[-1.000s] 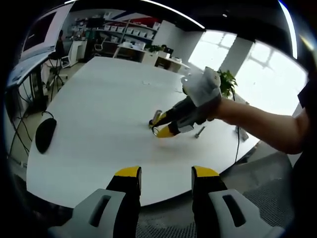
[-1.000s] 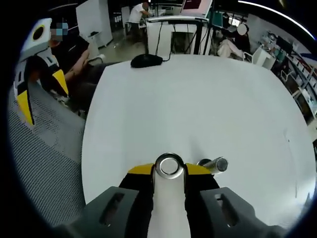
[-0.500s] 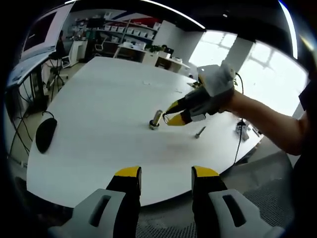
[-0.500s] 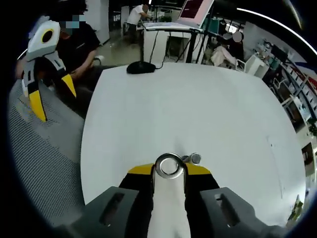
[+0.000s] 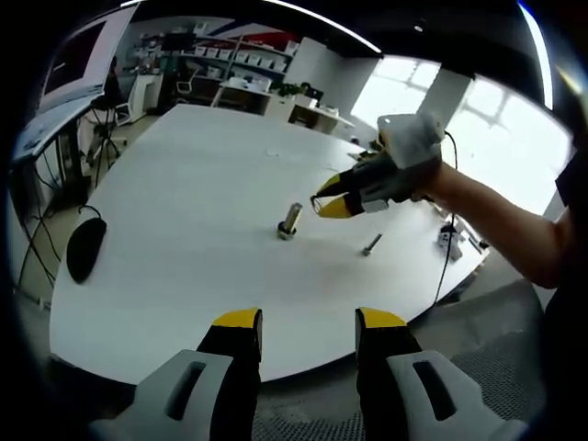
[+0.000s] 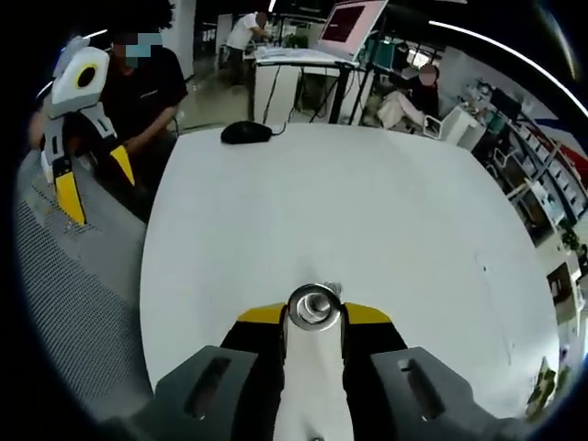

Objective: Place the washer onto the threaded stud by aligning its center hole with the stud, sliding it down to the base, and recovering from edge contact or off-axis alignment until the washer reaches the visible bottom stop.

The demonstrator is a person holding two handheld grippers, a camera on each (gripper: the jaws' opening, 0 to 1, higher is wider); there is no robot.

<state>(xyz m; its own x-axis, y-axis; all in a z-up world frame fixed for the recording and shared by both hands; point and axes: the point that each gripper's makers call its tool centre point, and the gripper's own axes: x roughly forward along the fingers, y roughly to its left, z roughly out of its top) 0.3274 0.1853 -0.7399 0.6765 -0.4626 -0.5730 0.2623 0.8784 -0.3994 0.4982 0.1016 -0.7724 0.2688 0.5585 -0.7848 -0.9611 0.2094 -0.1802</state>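
Observation:
In the right gripper view a silver washer (image 6: pixel 295 309) sits flat between the yellow tips of my right gripper (image 6: pixel 314 318), which is shut on it. The left gripper view shows that right gripper (image 5: pixel 328 204) in the air, above and to the right of the threaded stud (image 5: pixel 290 221), clear of it. The stud stands upright on the white table (image 5: pixel 184 230). My left gripper (image 5: pixel 299 323) hangs open off the table's near edge with nothing between its jaws. It also appears at the left of the right gripper view, as the left gripper (image 6: pixel 81 156) held by a person.
A loose bolt (image 5: pixel 370 244) lies right of the stud. A black mouse (image 5: pixel 84 249) rests near the table's left edge, with a cable running off it. A small metal part (image 5: pixel 450 242) and a cable sit at the right edge. Desks and seated people are behind.
My right gripper has lifted up and to the right, away from the stud, still holding the washer. The stud now stands alone. My left gripper has not moved.

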